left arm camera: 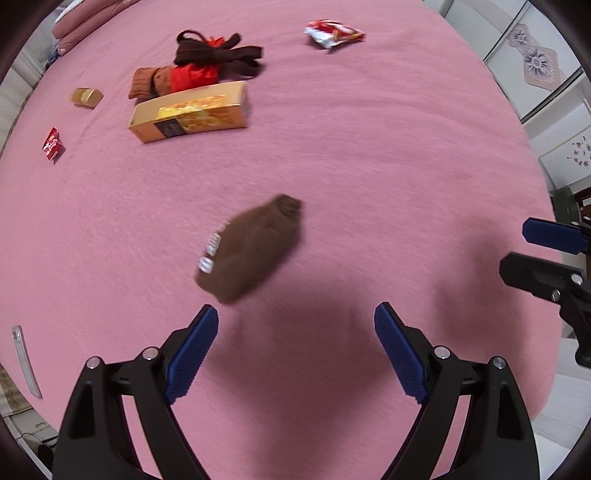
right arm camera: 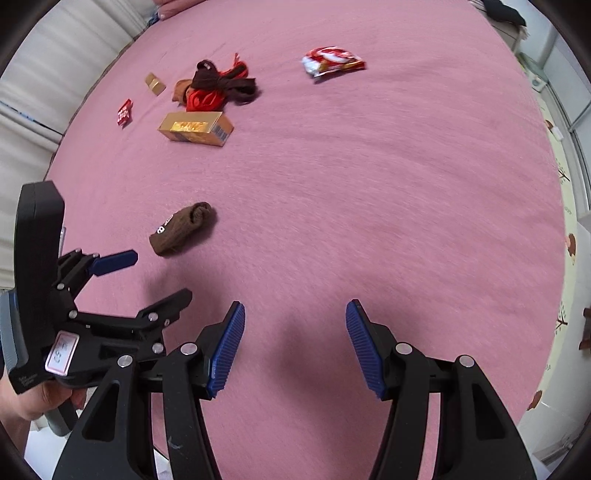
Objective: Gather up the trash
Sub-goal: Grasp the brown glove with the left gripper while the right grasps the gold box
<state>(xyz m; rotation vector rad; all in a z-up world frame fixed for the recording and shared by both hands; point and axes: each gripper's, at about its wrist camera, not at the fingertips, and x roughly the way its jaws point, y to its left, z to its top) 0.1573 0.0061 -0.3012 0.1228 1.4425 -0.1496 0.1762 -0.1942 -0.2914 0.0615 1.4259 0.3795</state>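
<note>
Left wrist view: left tool (left arm camera: 295, 343) spread apart, empty, above the pink bed (left arm camera: 369, 166); right tool (right arm camera: 295, 341) likewise apart and empty. Rolled brown sock (left arm camera: 251, 247) lies just ahead. Farther off: gold cardboard box (left arm camera: 188, 114), red-white crinkled snack wrapper (left arm camera: 332, 33), small red packet (left arm camera: 51, 144). Nothing looks collected yet.

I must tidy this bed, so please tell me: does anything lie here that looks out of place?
Yes. Litter lies scattered on the pink bedspread: a crumpled snack wrapper, a gold carton on its side, a small red packet and a small gold box.
</note>
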